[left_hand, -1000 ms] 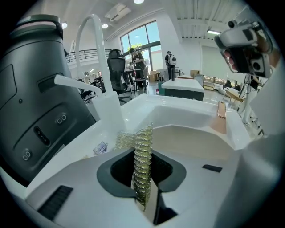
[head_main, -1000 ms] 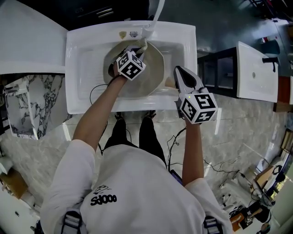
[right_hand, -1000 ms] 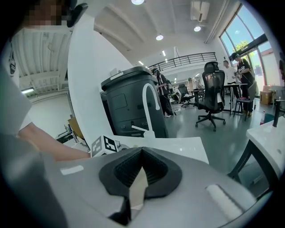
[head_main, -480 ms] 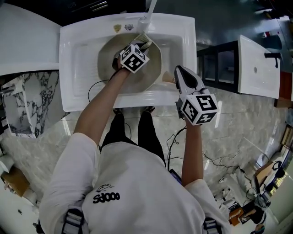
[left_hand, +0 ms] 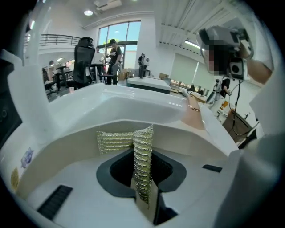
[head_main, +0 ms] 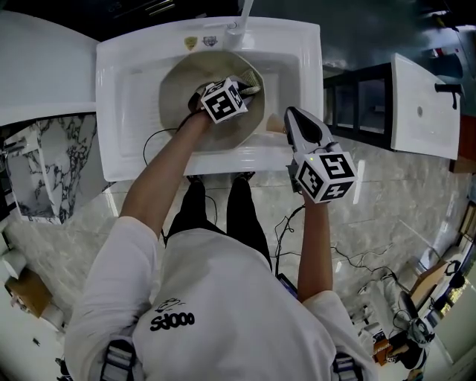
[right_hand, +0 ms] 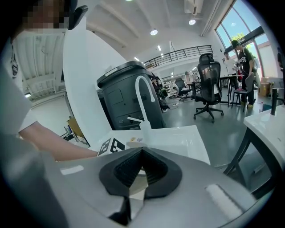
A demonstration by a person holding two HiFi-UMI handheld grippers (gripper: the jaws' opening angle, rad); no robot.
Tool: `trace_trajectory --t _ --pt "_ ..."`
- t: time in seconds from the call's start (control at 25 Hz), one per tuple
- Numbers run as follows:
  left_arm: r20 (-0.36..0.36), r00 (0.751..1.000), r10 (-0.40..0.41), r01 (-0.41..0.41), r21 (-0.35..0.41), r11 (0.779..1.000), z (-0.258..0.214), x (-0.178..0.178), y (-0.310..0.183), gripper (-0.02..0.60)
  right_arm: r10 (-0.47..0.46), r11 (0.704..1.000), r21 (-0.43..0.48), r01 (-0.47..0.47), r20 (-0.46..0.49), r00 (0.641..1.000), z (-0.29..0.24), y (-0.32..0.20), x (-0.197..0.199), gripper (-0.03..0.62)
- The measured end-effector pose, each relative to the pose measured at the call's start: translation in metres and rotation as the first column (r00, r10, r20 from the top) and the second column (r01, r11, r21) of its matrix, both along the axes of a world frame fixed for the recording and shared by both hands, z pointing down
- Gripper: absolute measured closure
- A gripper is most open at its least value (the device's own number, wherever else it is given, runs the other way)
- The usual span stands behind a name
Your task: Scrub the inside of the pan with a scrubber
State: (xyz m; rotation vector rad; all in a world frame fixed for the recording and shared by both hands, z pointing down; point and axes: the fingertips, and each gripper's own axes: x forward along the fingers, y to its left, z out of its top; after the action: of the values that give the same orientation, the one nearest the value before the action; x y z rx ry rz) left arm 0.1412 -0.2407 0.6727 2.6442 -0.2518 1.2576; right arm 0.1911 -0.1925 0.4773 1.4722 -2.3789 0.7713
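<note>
A round beige pan (head_main: 186,85) lies in the white sink (head_main: 130,111). My left gripper (head_main: 248,88) reaches into the pan's right half, shut on a silvery mesh scrubber (head_main: 251,83) that presses against the pan's inner wall. In the left gripper view the scrubber (left_hand: 142,153) stands folded between the shut jaws of the left gripper (left_hand: 143,180). My right gripper (head_main: 287,113) is at the sink's front right corner, shut on the pan's pale handle (head_main: 274,125). The right gripper view shows the handle (right_hand: 137,189) pinched in the right gripper (right_hand: 140,171).
A white faucet (head_main: 242,18) rises at the sink's far edge. A second white basin (head_main: 420,104) on a dark frame stands to the right. A marbled panel (head_main: 52,164) is at the left. Cables (head_main: 349,268) trail over the tiled floor.
The left gripper has slid the scrubber from the pan's far rim toward its right side. The right gripper has kept its hold at the handle.
</note>
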Motion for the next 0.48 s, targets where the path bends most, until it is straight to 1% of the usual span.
trace_trajectory --t 0.12,0.24,0.32,0.48 --pt "0.007 0.995 0.099 -0.099 -0.041 0.994 0.006 0.000 0.021 0.515 -0.005 1.000 -0.003 0.005 0.003 1.000 0.002 -0.001 -0.002 0.585" --pt "-0.045 0.982 0.183 -0.187 -0.098 0.977 0.004 0.001 0.036 0.515 -0.007 1.000 -0.009 0.007 0.001 1.000 0.005 -0.002 -0.005 0.585" --pt "-0.084 0.969 0.232 -0.243 -0.159 0.957 -0.003 -0.001 0.051 0.515 -0.004 1.000 -0.008 0.004 0.002 1.000 0.005 -0.002 -0.006 0.585" --pt "-0.128 0.930 0.345 -0.367 -0.257 0.894 -0.010 -0.007 0.084 0.515 -0.001 1.000 -0.002 0.001 0.006 1.000 0.001 -0.003 -0.006 0.585"
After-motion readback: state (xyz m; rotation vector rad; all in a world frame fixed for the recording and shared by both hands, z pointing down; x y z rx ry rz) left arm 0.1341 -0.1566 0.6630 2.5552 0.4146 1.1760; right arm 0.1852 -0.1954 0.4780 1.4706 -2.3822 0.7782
